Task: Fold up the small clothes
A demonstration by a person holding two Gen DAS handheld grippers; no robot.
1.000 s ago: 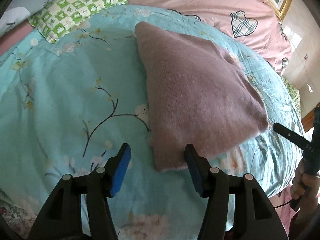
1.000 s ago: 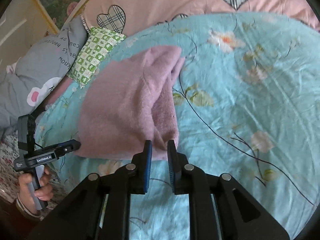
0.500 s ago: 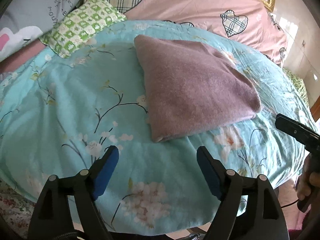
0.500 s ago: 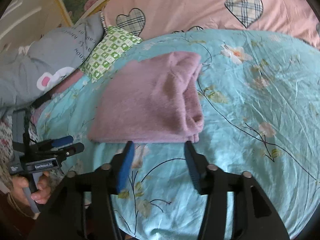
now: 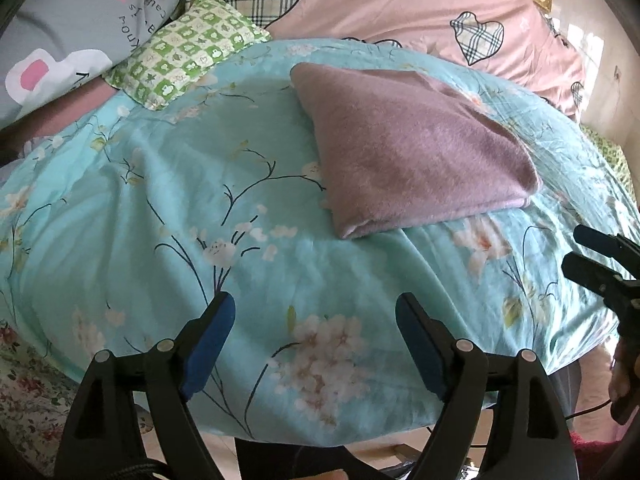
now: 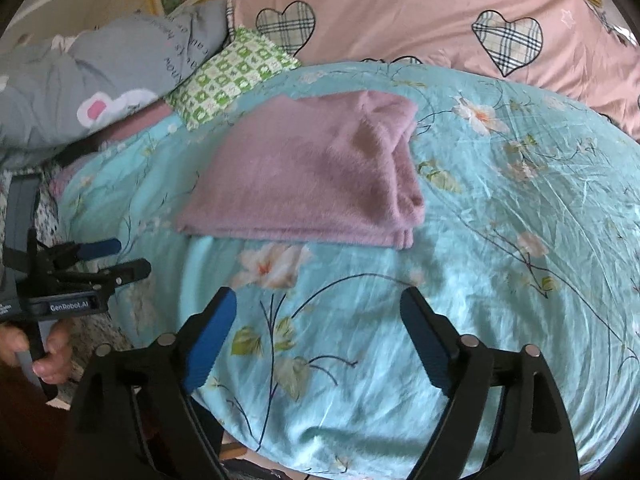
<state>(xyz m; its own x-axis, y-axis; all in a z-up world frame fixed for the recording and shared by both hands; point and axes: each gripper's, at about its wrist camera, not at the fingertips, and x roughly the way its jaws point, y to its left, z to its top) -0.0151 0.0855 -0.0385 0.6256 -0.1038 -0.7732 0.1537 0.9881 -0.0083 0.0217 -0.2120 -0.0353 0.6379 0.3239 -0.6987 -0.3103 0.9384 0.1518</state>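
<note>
A mauve fuzzy garment [image 5: 412, 152] [image 6: 316, 176] lies folded in a flat stack on the teal floral quilt [image 5: 140, 200] [image 6: 520, 184]. My left gripper [image 5: 315, 300] hangs open over the quilt's near edge, well short of the garment, with nothing between its blue pads. My right gripper [image 6: 318, 294] is likewise back from the garment's folded edge; its jaws are opening and hold nothing. Each gripper shows in the other's view: the right gripper [image 5: 592, 256] at the right edge, the left gripper [image 6: 108, 256] at the left, gripped by a hand [image 6: 48, 360].
A green checked pillow [image 5: 188, 52] and a grey printed pillow [image 5: 72, 20] lie at the far left. A pink cover with plaid hearts [image 5: 380, 0] rises behind the quilt. A floral sheet [image 5: 24, 380] shows below the quilt's near edge.
Both grippers let go of the garment's near edge, drew back toward the quilt's front and spread wide. The garment stays folded where it was left.
</note>
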